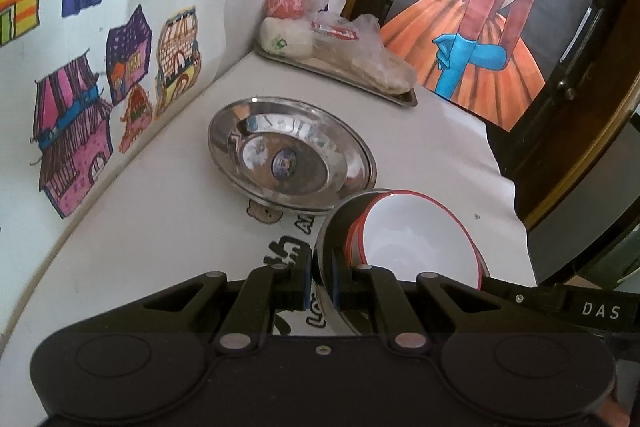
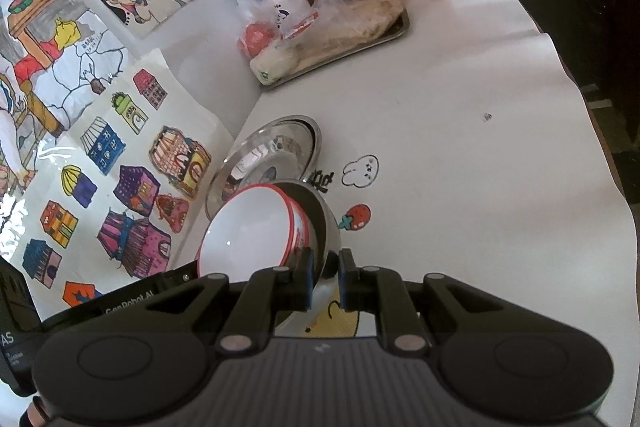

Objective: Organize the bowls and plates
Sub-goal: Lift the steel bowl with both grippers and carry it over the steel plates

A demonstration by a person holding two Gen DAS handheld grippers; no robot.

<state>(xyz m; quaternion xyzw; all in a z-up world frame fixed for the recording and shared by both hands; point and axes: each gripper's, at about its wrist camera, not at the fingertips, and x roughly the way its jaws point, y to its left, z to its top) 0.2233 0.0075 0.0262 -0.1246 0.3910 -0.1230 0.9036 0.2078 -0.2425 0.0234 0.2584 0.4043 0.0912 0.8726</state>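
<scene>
Between the two hand-held grippers sits a stack of bowls (image 1: 416, 239), the steel plates (image 1: 288, 155) just beyond it and a loaded tray (image 1: 404, 99) farther behind.

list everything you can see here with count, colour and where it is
steel plates: at least two stacked, silver, mid-table by the wall
steel bowl: one, silver, gripped at its rim on both sides
white bowls: two or three nested, red-rimmed, inside the steel bowl
metal tray: one, silver, far end, holding bagged food
table: one, white-covered, with small cartoons
drawings: several, multicoloured, on the wall
left gripper: black, shut on steel bowl
right gripper: black, shut on steel bowl
</scene>
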